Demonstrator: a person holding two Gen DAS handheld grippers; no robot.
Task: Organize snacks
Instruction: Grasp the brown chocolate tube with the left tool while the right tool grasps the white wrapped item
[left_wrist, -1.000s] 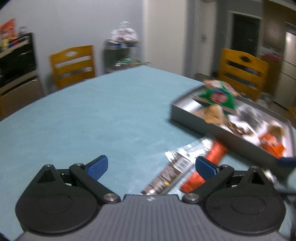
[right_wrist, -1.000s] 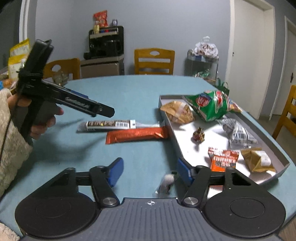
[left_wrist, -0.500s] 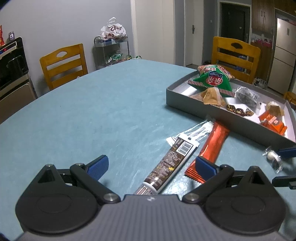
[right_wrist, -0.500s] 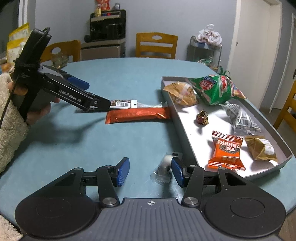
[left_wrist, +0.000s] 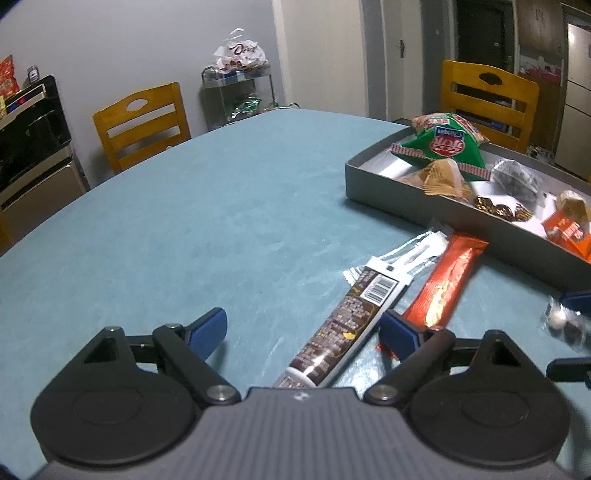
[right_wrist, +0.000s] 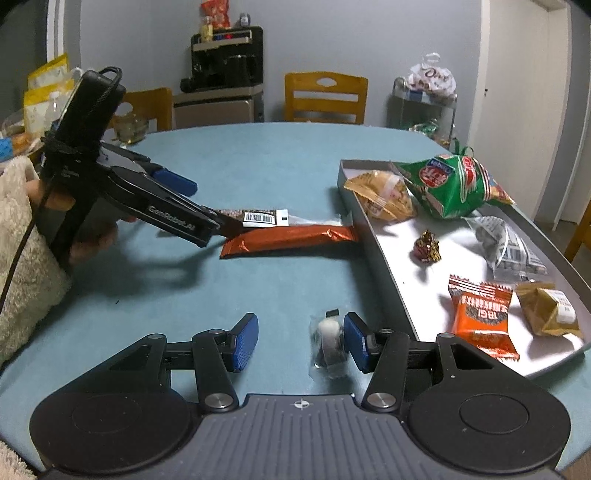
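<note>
Two grippers angled down over desk (right_wrist: 280, 177) | left gripper (left_wrist: 303, 328): jaws spread, just closing, astride brown bar (left_wrist: 343, 325) | right gripper (right_wrist: 301, 341): jaws apart, small wrapped sweet (right_wrist: 328, 341) between

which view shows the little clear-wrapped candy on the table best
The right wrist view: the clear-wrapped candy lies whole and close, beside the right gripper's inner pad. The left wrist view has it blurred near the right edge.

Grey-blue walls (right_wrist: 332, 44) close the far side of the room. Yellow wooden chairs (right_wrist: 325, 98) stand at the far edge of the round teal bench (right_wrist: 258, 155). A wire cart (right_wrist: 424, 107) stands right, a white door (right_wrist: 517, 92) beyond.
</note>
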